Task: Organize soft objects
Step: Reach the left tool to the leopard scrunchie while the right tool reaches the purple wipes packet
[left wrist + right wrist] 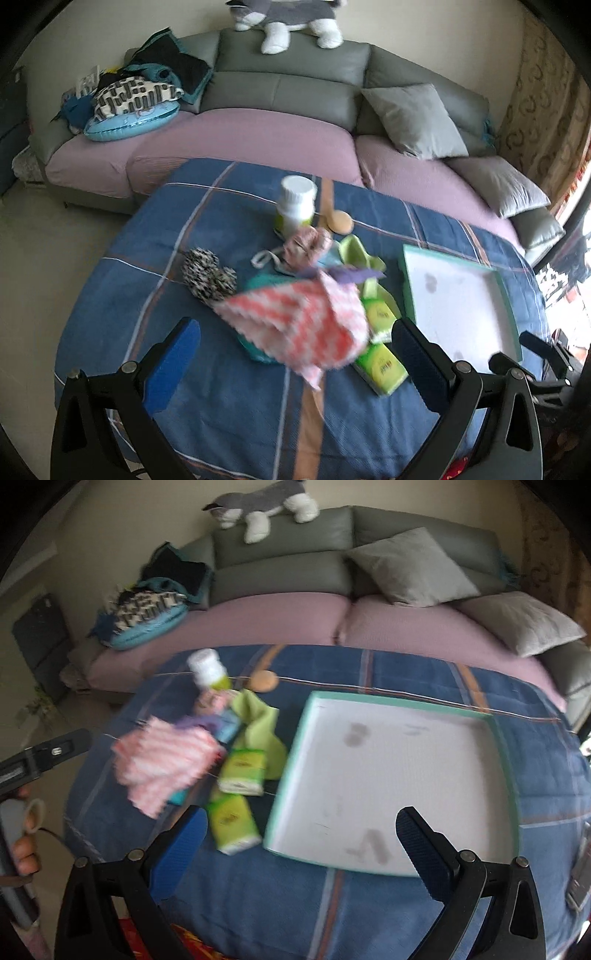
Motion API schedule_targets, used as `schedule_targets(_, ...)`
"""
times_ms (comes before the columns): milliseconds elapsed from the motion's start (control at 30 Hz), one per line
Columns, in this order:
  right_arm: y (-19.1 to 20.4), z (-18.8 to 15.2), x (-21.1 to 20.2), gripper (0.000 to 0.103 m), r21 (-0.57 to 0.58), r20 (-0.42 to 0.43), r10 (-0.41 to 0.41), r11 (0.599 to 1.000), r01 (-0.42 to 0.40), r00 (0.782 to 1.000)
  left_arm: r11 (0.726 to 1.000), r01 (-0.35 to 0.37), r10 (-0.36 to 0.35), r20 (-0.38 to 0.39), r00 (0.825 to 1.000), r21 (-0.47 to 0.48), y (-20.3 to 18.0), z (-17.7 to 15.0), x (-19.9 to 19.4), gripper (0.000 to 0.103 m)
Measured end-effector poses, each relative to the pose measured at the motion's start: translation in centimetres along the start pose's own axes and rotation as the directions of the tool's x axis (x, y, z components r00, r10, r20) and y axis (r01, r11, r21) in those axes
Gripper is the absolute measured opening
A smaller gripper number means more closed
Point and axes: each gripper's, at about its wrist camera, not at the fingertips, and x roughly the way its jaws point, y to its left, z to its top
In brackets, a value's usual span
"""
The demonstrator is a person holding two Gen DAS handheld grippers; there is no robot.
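Observation:
A pile of soft things lies mid-table: a pink-and-white checked cloth on top, a teal cloth under it, a green cloth, a purple strip, a pink knitted piece and a black-and-white speckled pom-pom item. An open white tray with a teal rim sits to the right. My left gripper is open, above the table just short of the checked cloth. My right gripper is open over the tray's near edge.
A white bottle, a round tan sponge and two green tissue packs lie by the pile. The table has a blue plaid cover. A grey-and-pink sofa with cushions stands behind it.

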Motion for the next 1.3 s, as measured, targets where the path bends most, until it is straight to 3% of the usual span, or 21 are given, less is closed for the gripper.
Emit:
schedule_targets(300,2.9,2.9,1.7,0.103,0.046,-0.022,0.229,0.973,-0.228,0.973,0.992,-0.051,0.049,-0.023,0.999,-0.115,5.9,1.2,1.0,0.103)
schedule_targets(433,3.3,5.1,0.9,0.103,0.035,0.027,0.262,0.964,-0.263,0.965,0.987,-0.068,0.066,-0.017,0.998,-0.146,7.9,0.9,1.3,0.103)
schedule_targets(533,2.8,7.2,0.2,0.103,0.039,0.094,0.322,0.944,-0.327,0.942,0.984,-0.077,0.077,-0.011,0.997,-0.162,9.2,1.1,1.7,0.103)
schedule_targets(733,3.7,11.6,1.5,0.103,-0.024,0.031,0.285,0.958,-0.285,0.958,0.984,-0.062,0.059,-0.019,0.998,-0.168,11.1,2.7,3.0,0.103)
schedule_targets(833,4.0,13.4,3.5,0.103,-0.022,-0.05,0.334,0.942,-0.336,0.941,0.984,-0.053,0.049,-0.028,0.998,-0.17,12.0,3.8,4.2,0.103)
schedule_targets(900,4.2,14.1,4.1,0.103,-0.045,-0.017,0.334,0.941,-0.335,0.942,0.984,-0.062,0.058,-0.029,0.998,-0.164,12.5,4.3,4.9,0.103)
schedule_targets(1000,4.9,14.8,4.4,0.103,-0.098,0.046,0.269,0.96,-0.264,0.962,0.988,-0.054,0.052,-0.019,0.998,-0.147,12.8,4.9,6.0,0.103)
schedule_targets(1133,4.5,14.9,4.4,0.103,-0.061,0.19,0.16,0.987,-0.151,0.969,0.993,-0.048,0.048,-0.007,0.999,-0.109,12.9,5.4,7.4,0.103)
schedule_targets(1200,4.3,15.4,4.9,0.103,-0.045,0.182,0.132,0.991,-0.125,0.974,0.995,-0.047,0.045,-0.024,0.999,-0.092,12.9,5.6,8.2,0.103)
schedule_targets(1300,4.4,16.2,6.5,0.103,-0.071,0.094,0.147,0.988,-0.141,0.985,0.998,-0.045,0.042,-0.065,0.997,-0.054,12.8,6.0,9.4,0.103)
